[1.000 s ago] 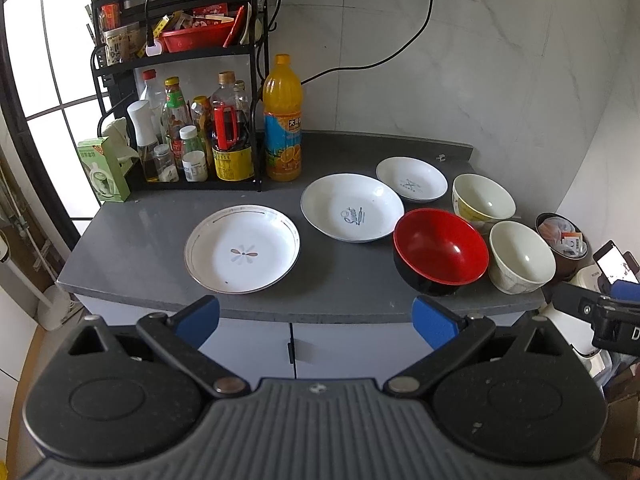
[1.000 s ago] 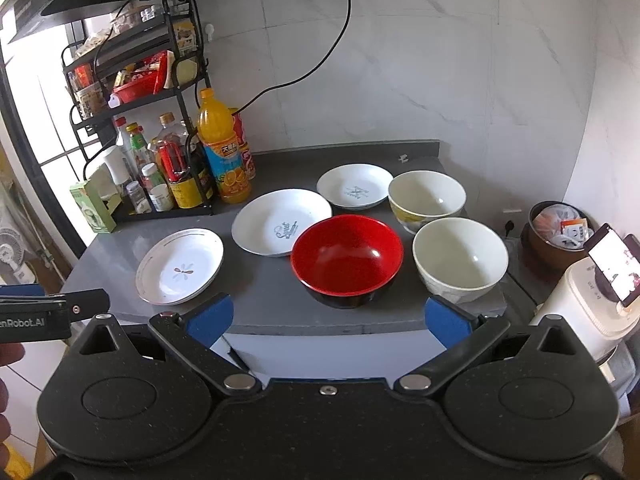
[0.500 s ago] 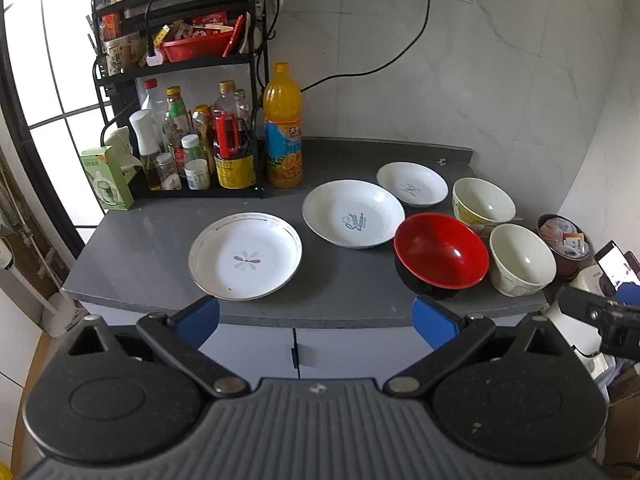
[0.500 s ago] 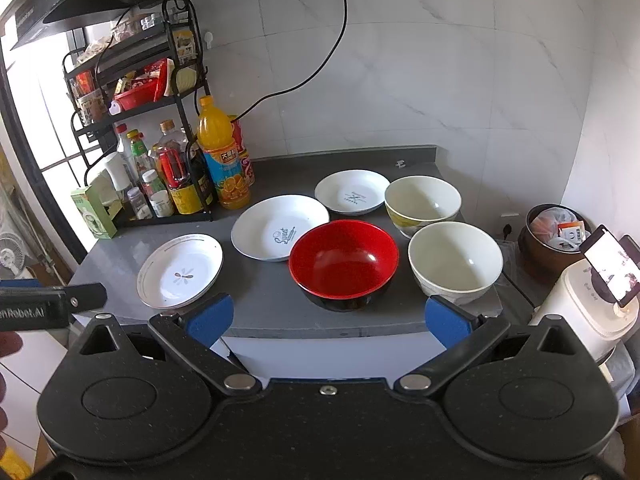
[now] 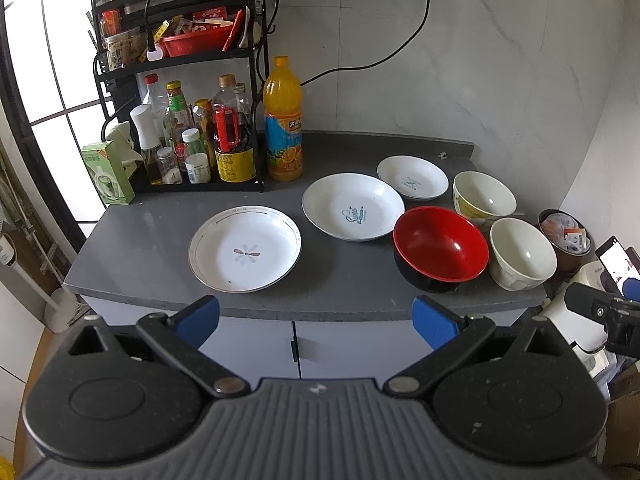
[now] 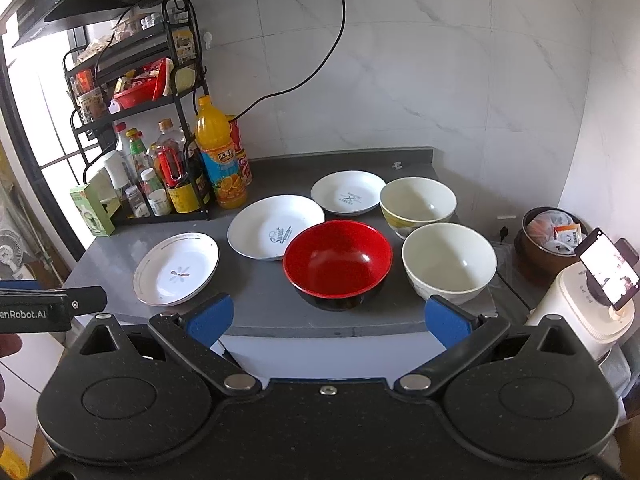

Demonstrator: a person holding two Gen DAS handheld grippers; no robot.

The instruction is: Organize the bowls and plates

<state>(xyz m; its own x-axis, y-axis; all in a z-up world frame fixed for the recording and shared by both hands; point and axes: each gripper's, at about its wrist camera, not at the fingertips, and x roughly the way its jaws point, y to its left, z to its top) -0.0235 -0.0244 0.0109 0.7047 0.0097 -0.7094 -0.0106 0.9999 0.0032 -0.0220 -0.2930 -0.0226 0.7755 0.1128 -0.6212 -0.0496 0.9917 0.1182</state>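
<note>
On the grey counter (image 5: pixel 152 240) lie three white plates: a flower-marked plate (image 5: pixel 245 249) (image 6: pixel 176 269) at the left, a larger script-marked plate (image 5: pixel 353 212) (image 6: pixel 272 230) in the middle, and a small plate (image 5: pixel 412 178) (image 6: pixel 348 193) at the back. A red bowl (image 5: pixel 440 248) (image 6: pixel 338 264) stands near the front edge. Beside it stand a white bowl (image 5: pixel 522 254) (image 6: pixel 449 266) and a yellow-patterned bowl (image 5: pixel 484 200) (image 6: pixel 418 205). My left gripper (image 5: pixel 316 318) is open, short of the counter's front edge. My right gripper (image 6: pixel 328 318) is open too, just before the red bowl.
A black rack (image 5: pixel 180 80) with bottles and a tall orange juice bottle (image 5: pixel 283 120) fill the counter's back left. A power cord (image 5: pixel 380 60) hangs on the wall. Right of the counter are a brown bin (image 6: pixel 548 240), a white appliance (image 6: pixel 580 312) and a phone (image 6: pixel 608 268).
Both grippers have risen and tilted slightly, so the counter and dishes sit lower in both views. The dishes have not moved, and both grippers stay open.
</note>
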